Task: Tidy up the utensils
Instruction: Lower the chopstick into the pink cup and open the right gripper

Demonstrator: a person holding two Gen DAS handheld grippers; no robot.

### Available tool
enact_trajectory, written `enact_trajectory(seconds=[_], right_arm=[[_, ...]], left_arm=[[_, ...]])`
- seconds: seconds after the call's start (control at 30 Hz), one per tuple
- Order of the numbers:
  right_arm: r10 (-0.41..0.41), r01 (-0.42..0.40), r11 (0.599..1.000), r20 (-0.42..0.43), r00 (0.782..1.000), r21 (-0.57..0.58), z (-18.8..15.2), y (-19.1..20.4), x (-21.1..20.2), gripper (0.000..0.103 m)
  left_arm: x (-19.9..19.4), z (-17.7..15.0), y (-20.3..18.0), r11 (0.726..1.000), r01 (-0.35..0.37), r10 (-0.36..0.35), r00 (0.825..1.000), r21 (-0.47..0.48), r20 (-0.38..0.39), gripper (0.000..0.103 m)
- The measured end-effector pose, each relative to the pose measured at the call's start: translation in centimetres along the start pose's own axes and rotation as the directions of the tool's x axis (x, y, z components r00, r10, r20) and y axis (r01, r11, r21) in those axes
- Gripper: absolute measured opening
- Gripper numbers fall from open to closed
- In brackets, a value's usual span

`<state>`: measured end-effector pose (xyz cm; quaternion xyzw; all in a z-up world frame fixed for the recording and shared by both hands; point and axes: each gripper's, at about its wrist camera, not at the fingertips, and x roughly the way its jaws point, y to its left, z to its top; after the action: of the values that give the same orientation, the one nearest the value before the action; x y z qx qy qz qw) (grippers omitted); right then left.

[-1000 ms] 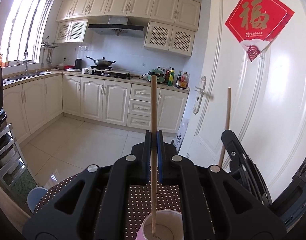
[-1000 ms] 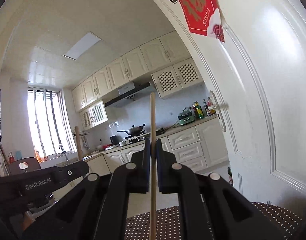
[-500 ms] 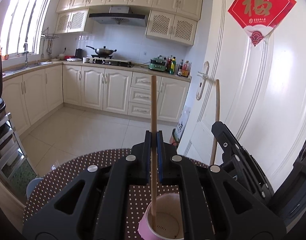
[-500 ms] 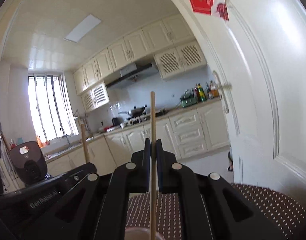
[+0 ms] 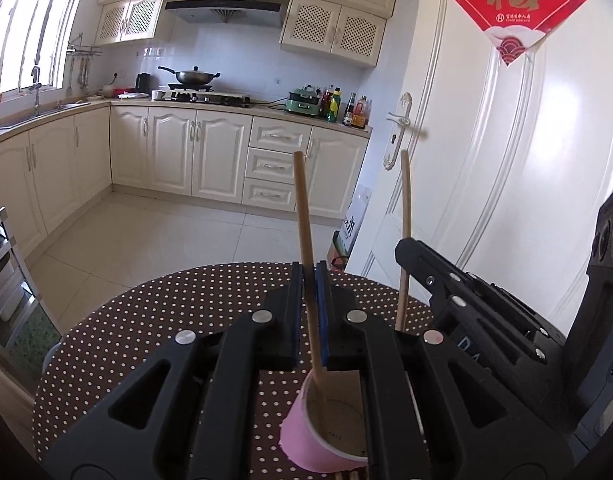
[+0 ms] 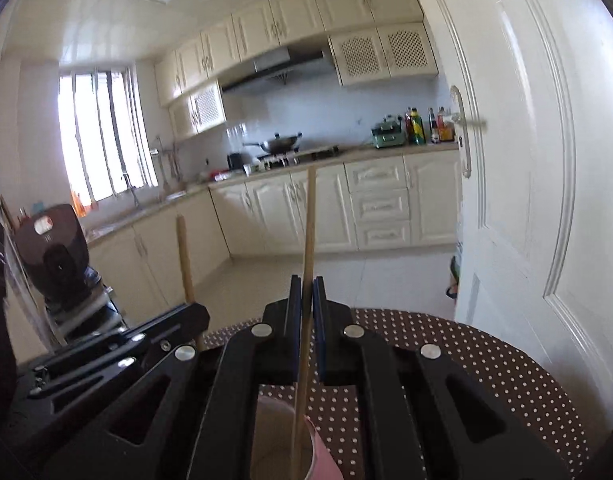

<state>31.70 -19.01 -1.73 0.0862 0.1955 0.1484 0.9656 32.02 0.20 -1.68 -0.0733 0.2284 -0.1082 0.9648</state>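
Note:
A pink paper cup [image 5: 302, 436] stands on the brown dotted table [image 5: 166, 320]. My left gripper [image 5: 310, 270] is right above it with its jaws opening. A wooden chopstick [image 5: 302, 208] leans loose between the pads, its lower end inside the cup. My right gripper [image 6: 304, 280] is shut on a second chopstick [image 6: 309, 220], held upright, whose lower end dips into the cup [image 6: 274, 432]. The two grippers sit side by side. The right one [image 5: 466, 300] shows at the right of the left wrist view, and the left one [image 6: 194, 312] at the left of the right wrist view.
A white door [image 5: 506, 200] stands close behind the table on the right. Beyond the table edge lie a tiled floor [image 5: 166, 232] and cream kitchen cabinets. A black appliance [image 6: 58, 256] on a metal rack stands at the left.
Both grippers have sunk and tipped down toward the cup. The left chopstick has gone from upright to leaning in its jaws. The right chopstick's end has come into the cup.

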Motion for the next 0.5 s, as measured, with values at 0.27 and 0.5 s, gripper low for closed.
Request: enact_trajectory(seconds=[0.27, 0.5], right_arm=[[-0.014, 0.011, 0.999, -0.087, 0.996, -0.031, -0.5, 0.7, 0.3, 0.006], [-0.024, 0.018, 0.998, -0.119, 0.993, -0.055, -0.7, 1.0, 0.1, 0.009]], left_arm=[[0.8, -0.4, 0.8, 0.999, 0.047, -0.048, 0.998, -0.017, -0.033, 0.01], [0.5, -0.3, 0.9, 0.997, 0.075, -0.075, 0.996, -0.01, -0.057, 0.011]])
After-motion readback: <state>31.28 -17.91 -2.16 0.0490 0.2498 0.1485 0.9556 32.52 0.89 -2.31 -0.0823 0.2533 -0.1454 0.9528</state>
